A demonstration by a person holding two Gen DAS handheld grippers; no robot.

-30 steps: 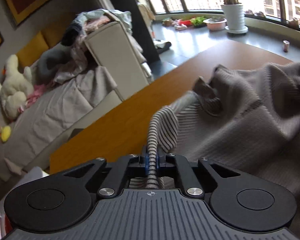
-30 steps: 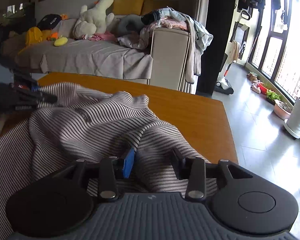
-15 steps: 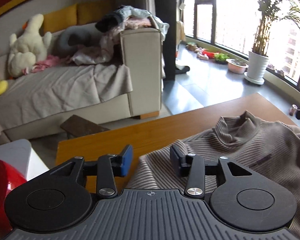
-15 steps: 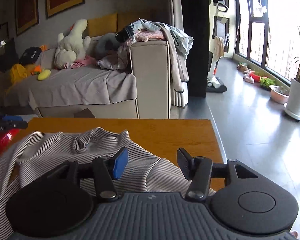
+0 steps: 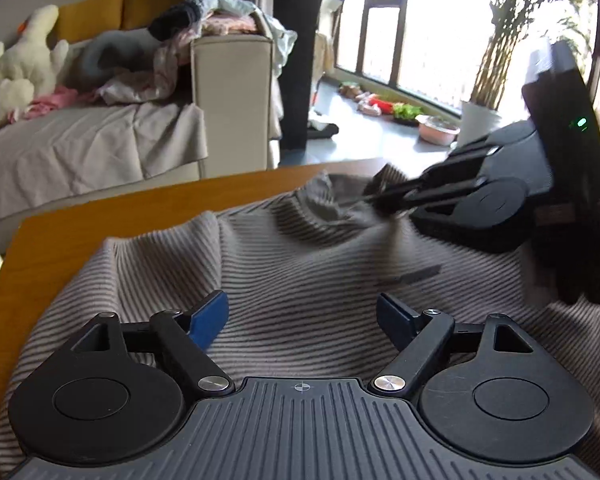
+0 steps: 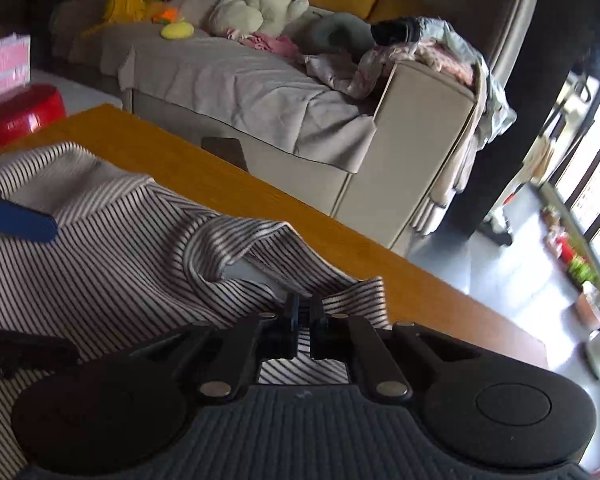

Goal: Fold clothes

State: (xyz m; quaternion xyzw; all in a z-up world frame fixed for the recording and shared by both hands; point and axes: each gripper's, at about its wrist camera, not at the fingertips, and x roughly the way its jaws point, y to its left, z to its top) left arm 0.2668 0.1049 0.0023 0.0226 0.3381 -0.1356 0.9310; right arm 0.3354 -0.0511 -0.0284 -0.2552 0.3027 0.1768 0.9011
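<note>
The striped sweater (image 5: 308, 280) now lies spread on the bench (image 5: 100, 216). The left gripper (image 5: 300, 320) has let go, jaws apart above the cloth. At two o'clock the right gripper (image 6: 305, 322), open half a second ago, has clamped the collar edge, likely starting a fold.

The striped sweater (image 5: 308, 280) runs out past the near and right edges of the left wrist view, so its hem and one sleeve cannot be seen. There the right hand-held gripper (image 5: 374, 196) is smeared by motion blur, and its fingertips melt into the collar (image 5: 324, 196). In the right wrist view the sweater (image 6: 112, 248) passes under the tool body and off the left edge. The counter (image 6: 204, 172) is cut off at far right.
</note>
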